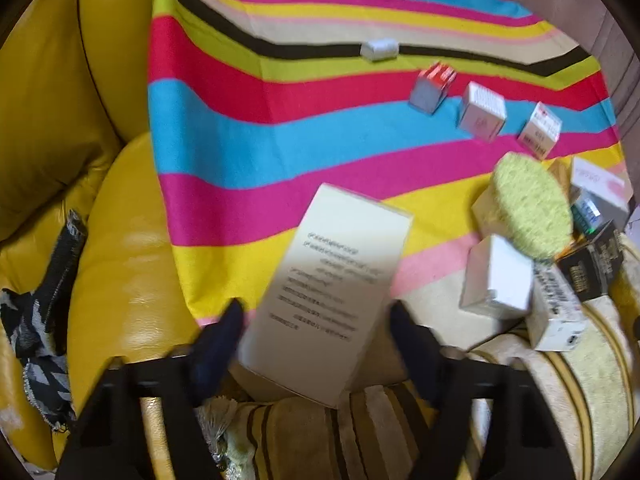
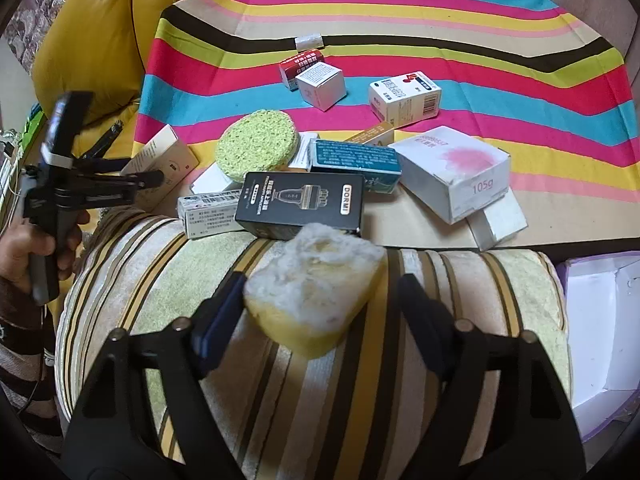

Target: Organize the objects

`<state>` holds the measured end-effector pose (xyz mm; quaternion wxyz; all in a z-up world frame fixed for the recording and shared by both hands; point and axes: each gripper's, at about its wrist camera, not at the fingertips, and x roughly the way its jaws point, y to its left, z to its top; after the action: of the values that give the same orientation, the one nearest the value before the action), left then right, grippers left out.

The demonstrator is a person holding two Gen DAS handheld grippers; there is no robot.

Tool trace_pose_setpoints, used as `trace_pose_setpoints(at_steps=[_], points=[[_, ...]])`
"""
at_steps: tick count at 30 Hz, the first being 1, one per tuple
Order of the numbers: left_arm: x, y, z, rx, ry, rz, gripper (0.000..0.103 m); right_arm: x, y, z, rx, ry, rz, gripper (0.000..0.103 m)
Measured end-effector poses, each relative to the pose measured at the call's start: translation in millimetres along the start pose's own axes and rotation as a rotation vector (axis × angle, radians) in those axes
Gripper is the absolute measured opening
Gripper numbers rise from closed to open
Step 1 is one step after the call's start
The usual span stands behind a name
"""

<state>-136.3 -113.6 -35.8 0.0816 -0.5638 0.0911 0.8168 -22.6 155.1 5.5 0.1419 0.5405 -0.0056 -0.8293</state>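
Left wrist view is showing the left gripper [image 1: 316,320] with a tall cream carton [image 1: 332,292] standing between its half-spread jaws; the near finger [image 1: 224,332] looks pressed to the carton's edge, but blur is hiding whether the far one is touching, so I cannot tell if it is gripping. The carton is hanging over the near edge of the striped cloth [image 1: 248,148], which is draped over the yellow sofa [image 1: 44,92].

Right wrist view is showing the right gripper [image 2: 320,308] with its jaws standing wider than the yellow sponge [image 2: 316,300] between them. Only the left pad appears to be touching the sponge, with a clear gap on the other side, over a striped cushion [image 2: 200,280].

Judging by this, the sorting is in its early stage: a heap holding the black DORMI box [image 2: 300,204] and the round green sponge [image 2: 256,146] is lying unsorted, while three small boxes are sitting apart further back. Next, each piece probably needs carrying to a spot beside its like.
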Motion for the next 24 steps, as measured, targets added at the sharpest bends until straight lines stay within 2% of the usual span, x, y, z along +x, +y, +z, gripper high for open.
trace_pose_setpoints(at_steps=[3,5,13,20,24], points=[[-2,-2,-3,-0.006,-0.014,-0.024,0.057,0,0,-2,-0.001,-0.003,0.025,0.066],[-5,-3,-6,-0.007,-0.023,-0.02,0.053,-1,0,-3,-0.006,-0.01,0.03,0.065],[-31,-6,-11,-0.055,-0.077,0.011,0.053,-9,-3,-7,-0.016,-0.033,0.058,0.061],[-64,-20,-9,-0.107,-0.16,-0.005,0.053,-22,-6,-14,-0.026,-0.075,0.061,0.06],[-81,-40,-6,-0.09,-0.206,-0.035,0.053,-37,-10,-16,-0.036,-0.128,0.026,0.06]])
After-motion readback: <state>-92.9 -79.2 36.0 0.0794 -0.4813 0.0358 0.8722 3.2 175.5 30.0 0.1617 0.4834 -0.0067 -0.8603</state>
